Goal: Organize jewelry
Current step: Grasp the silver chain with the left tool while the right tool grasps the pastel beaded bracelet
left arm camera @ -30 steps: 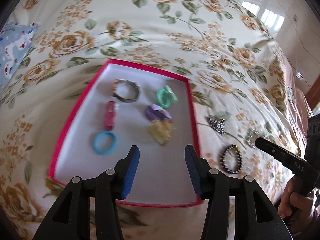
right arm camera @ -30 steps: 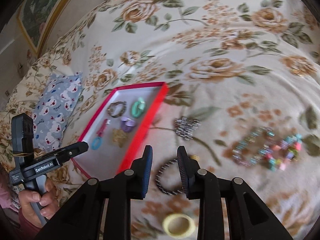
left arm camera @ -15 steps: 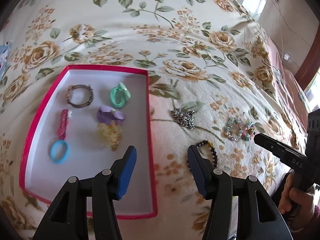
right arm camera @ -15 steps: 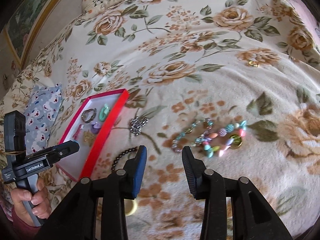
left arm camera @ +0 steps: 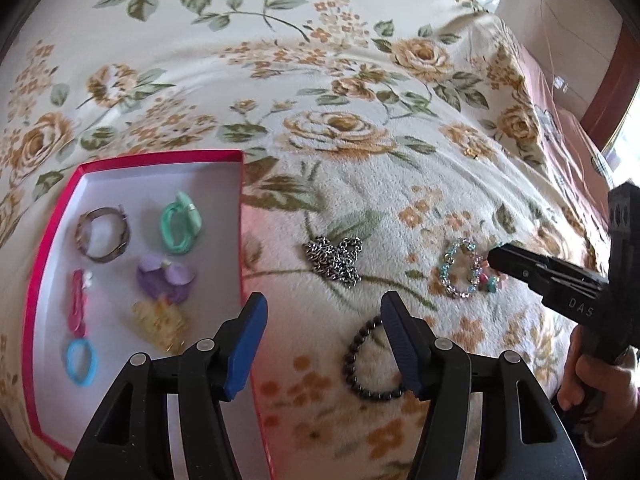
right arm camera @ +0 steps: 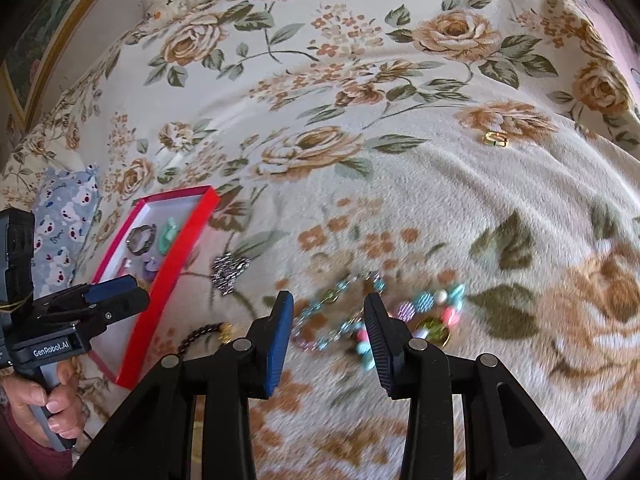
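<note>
So, both my tools are spread wide and holding nothing. My left gripper (left arm camera: 324, 340) sits at the bottom middle of the left wrist view, hanging over the right wall of the shallow red-rimmed white-lined box (left arm camera: 241, 216), with the dark round-bead bracelet (left arm camera: 360, 364) lying on the floral cream blanket (left arm camera: 320, 80) right by its right finger. Inside the box, left side of the frame: a grey metal bangle (left arm camera: 103, 234), a mint green hair tie (left arm camera: 180, 224), a purple fabric flower piece (left arm camera: 166, 278), a yellowish clip (left arm camera: 158, 322), a pink hair clip (left arm camera: 78, 304) and a small blue ring band (left arm camera: 81, 361). A tangled silver chain (left arm camera: 335, 258) rests on the blanket just right of the box. My right gripper (right arm camera: 328, 328) is in the lower middle of the right wrist view, over the pastel multicolour bead bracelet (right arm camera: 384, 316), which is a bit blurred. A small gold ring (right arm camera: 495, 138) sits far off in the upper right.
</note>
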Available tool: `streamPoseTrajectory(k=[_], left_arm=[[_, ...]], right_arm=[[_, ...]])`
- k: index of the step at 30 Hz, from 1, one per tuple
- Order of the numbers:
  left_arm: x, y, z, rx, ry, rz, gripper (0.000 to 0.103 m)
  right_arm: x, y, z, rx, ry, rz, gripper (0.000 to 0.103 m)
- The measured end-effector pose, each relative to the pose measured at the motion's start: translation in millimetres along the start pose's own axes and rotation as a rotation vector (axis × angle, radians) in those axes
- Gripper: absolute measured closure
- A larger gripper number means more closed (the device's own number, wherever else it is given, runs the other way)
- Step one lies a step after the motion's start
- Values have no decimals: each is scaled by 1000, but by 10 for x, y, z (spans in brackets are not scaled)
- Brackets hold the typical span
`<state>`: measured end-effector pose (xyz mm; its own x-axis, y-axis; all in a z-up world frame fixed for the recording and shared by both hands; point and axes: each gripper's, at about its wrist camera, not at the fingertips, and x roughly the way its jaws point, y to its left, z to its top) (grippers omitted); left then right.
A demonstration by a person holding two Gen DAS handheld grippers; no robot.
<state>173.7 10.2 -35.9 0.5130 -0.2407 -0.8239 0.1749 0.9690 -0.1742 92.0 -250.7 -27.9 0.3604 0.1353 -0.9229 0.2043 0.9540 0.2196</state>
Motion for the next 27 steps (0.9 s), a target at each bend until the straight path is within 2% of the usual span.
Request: streamPoseTrajectory(k=[12, 23, 25, 26, 27], left_arm=[[648, -136, 315, 40, 74, 21, 43], [1130, -221, 373, 62, 137, 64, 45], [1155, -270, 383, 92, 137, 87, 56], [1169, -301, 390, 106, 136, 75, 72], [1173, -319, 392, 111, 137, 61, 80]], right_arm=[[286, -58, 124, -46, 50, -42, 64], [508, -68, 74, -91, 105, -72, 64], [524, -62, 71, -99, 103, -80, 68], [527, -64, 72, -99, 101, -83, 74], [537, -66, 70, -101, 104, -92, 81]])
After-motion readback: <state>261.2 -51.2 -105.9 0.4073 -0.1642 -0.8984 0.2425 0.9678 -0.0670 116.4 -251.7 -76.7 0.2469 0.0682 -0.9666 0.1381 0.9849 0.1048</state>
